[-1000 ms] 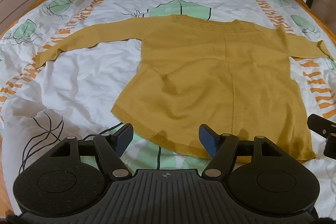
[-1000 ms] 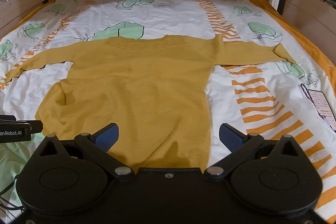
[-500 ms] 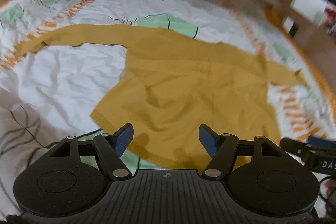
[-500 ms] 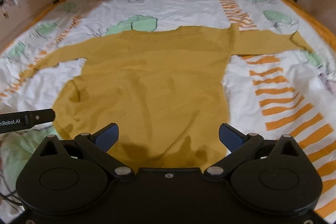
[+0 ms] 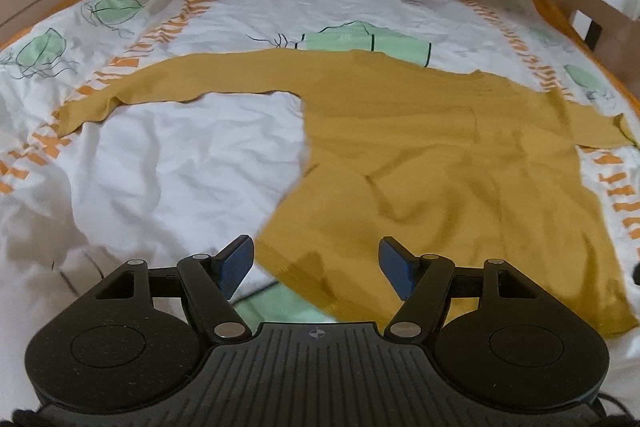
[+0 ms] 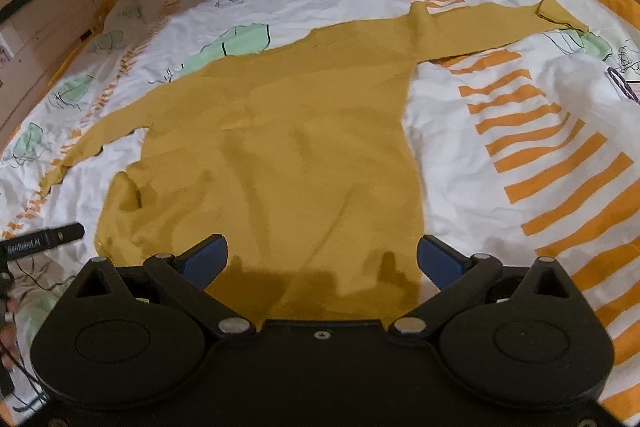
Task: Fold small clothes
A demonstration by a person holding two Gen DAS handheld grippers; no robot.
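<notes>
Mustard sweater [image 5: 440,167] lies spread flat on the bed [image 5: 180,163], sleeves out; left tool [image 5: 316,263] and right tool [image 6: 322,261] hover over its hem, both released, grasping nothing.

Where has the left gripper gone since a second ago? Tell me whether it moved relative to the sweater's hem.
Yes. The left gripper has moved closer to the hem of the yellow sweater, whose lower left corner now lies between its open fingers.

The left claw [image 6: 42,241] bears white lettering, roughly "GenRobot.AI".
</notes>
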